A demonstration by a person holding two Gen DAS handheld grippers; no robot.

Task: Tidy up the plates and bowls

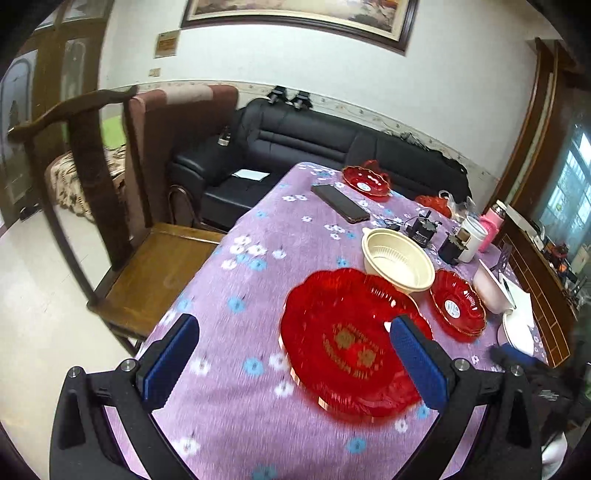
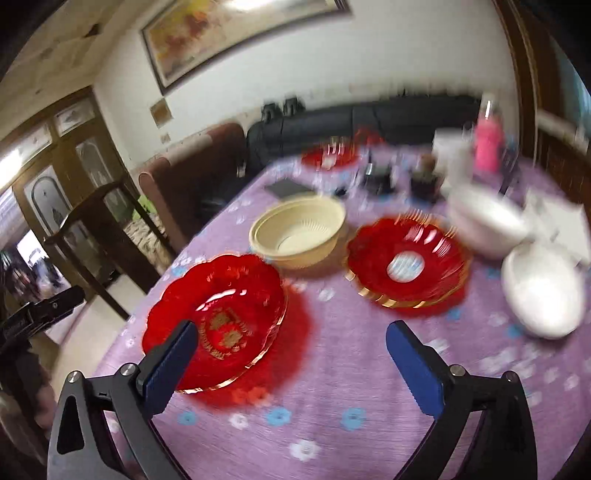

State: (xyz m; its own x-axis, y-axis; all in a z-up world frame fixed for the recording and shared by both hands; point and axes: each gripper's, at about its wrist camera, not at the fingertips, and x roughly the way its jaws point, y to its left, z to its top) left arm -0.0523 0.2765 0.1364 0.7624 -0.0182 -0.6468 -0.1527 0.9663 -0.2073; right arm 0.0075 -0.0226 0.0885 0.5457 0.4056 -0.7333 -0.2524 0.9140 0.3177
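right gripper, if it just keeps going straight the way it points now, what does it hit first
Probably the purple floral tablecloth: the right gripper, jaws open and empty, aims at bare cloth between the large red plate and the smaller red plate. Depth is unclear; a shallower path might reach the smaller plate's rim.

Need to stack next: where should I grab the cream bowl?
Pinch the cream bowl at its near rim, one finger inside the wall, approaching from above. It sits upright, open and empty, too wide to span. The right gripper is open.

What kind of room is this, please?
Probably a home living and dining room: a black leather sofa, a framed painting on the wall, and a table with a purple floral tablecloth.
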